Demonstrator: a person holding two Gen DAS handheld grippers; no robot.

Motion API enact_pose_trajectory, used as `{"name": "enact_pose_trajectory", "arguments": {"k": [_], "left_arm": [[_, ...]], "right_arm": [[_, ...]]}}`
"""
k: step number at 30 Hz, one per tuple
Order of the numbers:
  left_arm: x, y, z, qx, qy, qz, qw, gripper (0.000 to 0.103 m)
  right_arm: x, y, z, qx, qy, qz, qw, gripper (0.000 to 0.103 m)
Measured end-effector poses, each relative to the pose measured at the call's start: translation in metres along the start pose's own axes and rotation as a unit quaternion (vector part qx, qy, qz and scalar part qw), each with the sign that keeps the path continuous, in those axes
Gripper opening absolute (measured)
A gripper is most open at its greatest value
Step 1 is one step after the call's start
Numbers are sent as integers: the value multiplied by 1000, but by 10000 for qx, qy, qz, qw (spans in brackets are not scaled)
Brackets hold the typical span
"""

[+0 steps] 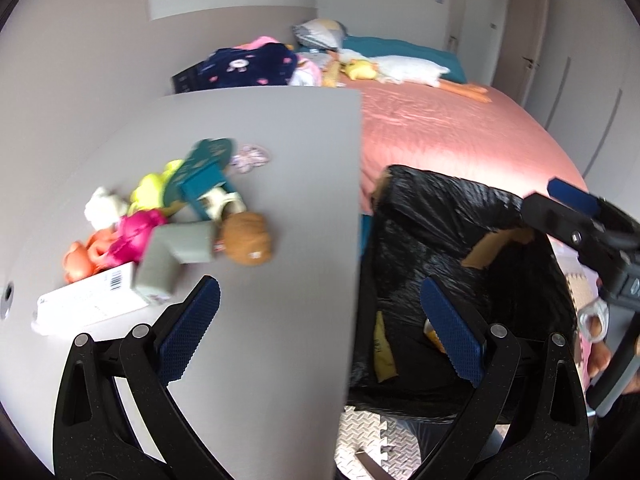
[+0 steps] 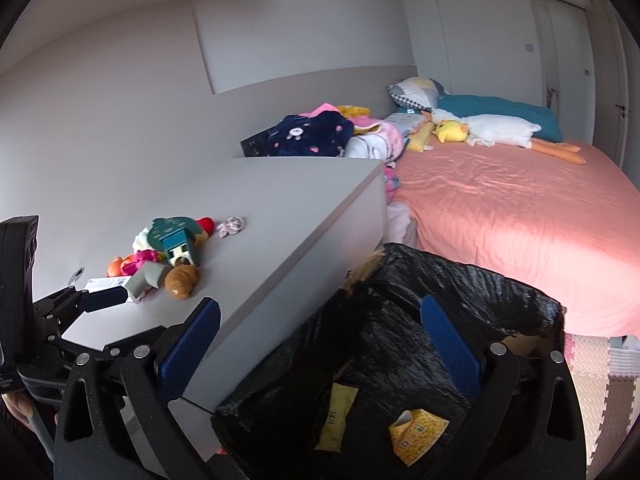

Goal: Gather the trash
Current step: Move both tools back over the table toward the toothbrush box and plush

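Note:
A box lined with a black trash bag point(image 1: 452, 240) point(image 2: 400, 320) stands beside a grey cabinet point(image 1: 280, 200) point(image 2: 280, 208). Yellow wrappers point(image 2: 416, 436) lie inside the bag. My left gripper point(image 1: 320, 328) is open and empty, above the cabinet's right edge. My right gripper point(image 2: 320, 344) is open and empty, above the bag's opening; it also shows in the left wrist view point(image 1: 576, 208) at the right. On the cabinet lie a white carton with a barcode point(image 1: 92, 304) point(image 2: 106, 282), a grey box point(image 1: 172, 256), a brown plush point(image 1: 248, 240) and bright toys point(image 1: 128, 236).
A bed with a pink cover point(image 2: 520, 216) point(image 1: 440, 132) lies behind the bag, with a white goose plush point(image 2: 500, 128), pillows and piled clothes point(image 2: 312, 136). Foam puzzle mats point(image 2: 600, 384) cover the floor. A wall runs left of the cabinet.

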State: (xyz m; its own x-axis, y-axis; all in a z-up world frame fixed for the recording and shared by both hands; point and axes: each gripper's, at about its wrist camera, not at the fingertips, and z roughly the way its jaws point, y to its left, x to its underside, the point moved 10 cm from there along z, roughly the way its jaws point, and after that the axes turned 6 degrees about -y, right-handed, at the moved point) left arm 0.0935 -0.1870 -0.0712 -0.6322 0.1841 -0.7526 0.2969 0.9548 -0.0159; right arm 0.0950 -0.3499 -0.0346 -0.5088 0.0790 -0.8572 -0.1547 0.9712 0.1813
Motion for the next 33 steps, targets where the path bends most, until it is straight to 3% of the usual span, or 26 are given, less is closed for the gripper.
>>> {"name": "enact_pose_trajectory", "arguments": {"k": [21, 28, 33], "left_arm": [[8, 111, -17, -954, 51, -923, 9911, 97], [12, 160, -15, -1237, 126, -1907, 9737, 97], [21, 184, -8, -1391, 295, -2334, 9619, 97]], "right_arm": [[14, 78, 48, -717, 426, -252, 9962, 100], [16, 101, 67, -901, 538, -405, 9937, 100], [17, 113, 79, -1010, 615, -504, 9917, 100]]}}
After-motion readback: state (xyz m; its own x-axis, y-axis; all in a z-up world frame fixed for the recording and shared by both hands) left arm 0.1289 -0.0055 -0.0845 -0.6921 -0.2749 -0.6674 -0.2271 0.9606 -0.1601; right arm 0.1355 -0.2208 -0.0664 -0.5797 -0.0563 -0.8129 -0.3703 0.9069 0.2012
